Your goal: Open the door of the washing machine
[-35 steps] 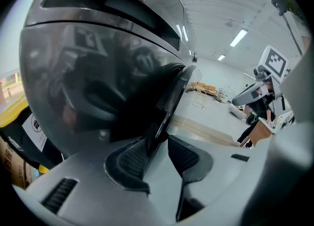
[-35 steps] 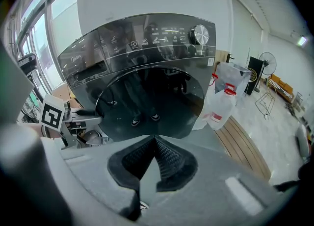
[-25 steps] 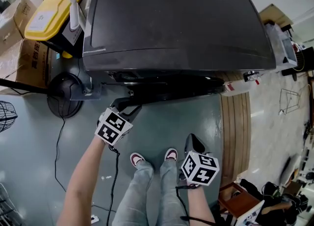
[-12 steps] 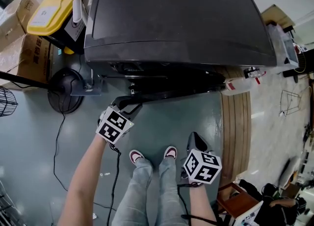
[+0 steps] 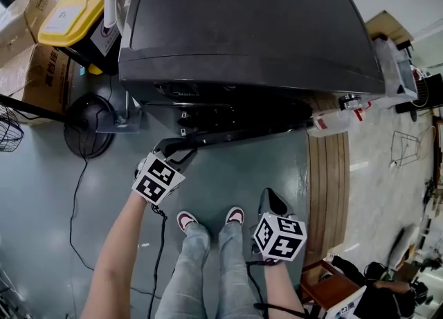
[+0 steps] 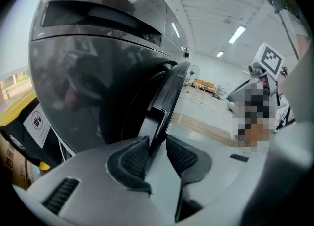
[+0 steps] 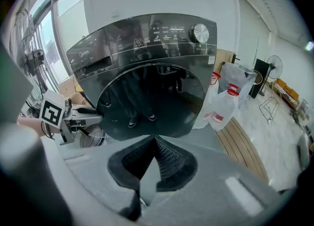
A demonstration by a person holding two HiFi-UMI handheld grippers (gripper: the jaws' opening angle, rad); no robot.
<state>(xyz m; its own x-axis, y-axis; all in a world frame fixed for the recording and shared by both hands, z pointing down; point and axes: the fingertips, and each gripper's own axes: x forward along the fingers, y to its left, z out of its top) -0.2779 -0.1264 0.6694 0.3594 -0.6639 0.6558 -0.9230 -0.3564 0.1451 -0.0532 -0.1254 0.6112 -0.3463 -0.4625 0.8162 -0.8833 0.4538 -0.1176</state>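
The person is wearing faded blue jeans (image 5: 208, 269) and maroon sneakers (image 5: 185, 221) with white toes. The left gripper (image 5: 177, 149) and right gripper (image 5: 271, 201) are showing pale grey shells, dark ribbed pads (image 7: 170, 160) and white cubes (image 5: 279, 238) with black square markers, and are trailing thin black cables (image 5: 159, 241).

Test lab/storage rm: cardbd boxes (image 5: 45, 79), fan (image 7: 273, 66), strip lts (image 6: 236, 34).
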